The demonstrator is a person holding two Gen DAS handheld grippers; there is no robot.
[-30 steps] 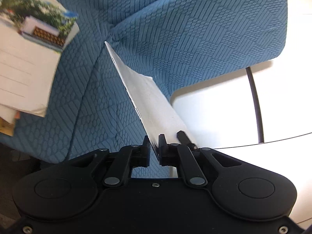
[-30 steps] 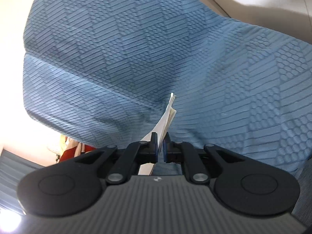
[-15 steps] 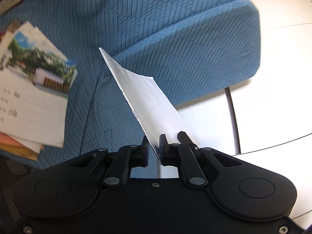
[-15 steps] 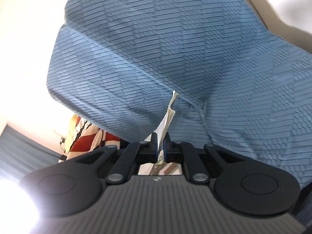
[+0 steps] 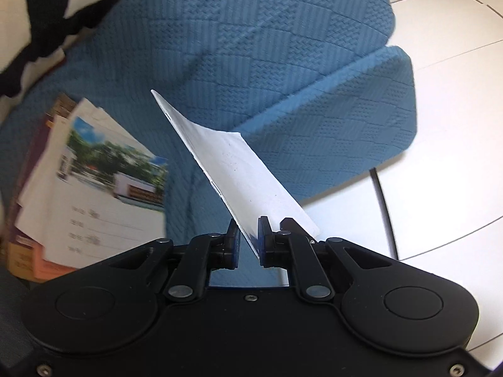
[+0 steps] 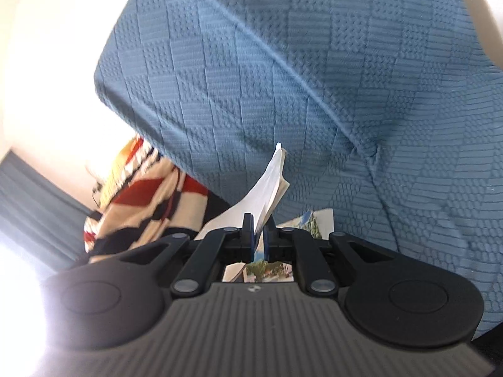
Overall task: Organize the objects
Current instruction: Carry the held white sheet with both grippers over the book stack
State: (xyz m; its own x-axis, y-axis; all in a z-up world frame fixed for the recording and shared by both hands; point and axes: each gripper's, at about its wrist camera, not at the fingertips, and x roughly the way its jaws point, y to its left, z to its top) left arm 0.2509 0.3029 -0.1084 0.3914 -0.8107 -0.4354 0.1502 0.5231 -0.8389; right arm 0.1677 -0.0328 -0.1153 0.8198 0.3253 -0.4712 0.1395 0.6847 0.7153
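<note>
Now the white sheet is up in the air, over the blue sofa. It sticks out from the left tool, whose two black fingers have a small gap between them. The sheet leans on the right finger, and I cannot tell if the other finger presses it. The right tool is shut tight on a thin bunch of white pages, seen edge-on (it may be the other end of the same paper, but I cannot be sure).

A pile of papers lies on the sofa seat, just to the left of the sheet, with a photo of trees and a building on top. A striped blanket lies further off.

I think the step is to carry the paper over to that pile. To do it well, both hands should move together so the paper does not tear or bend. Keep it low and flat over the pile. Line up the edges first, then let go. The left grip looks loose, so go slowly or the sheet may slip out.
</note>
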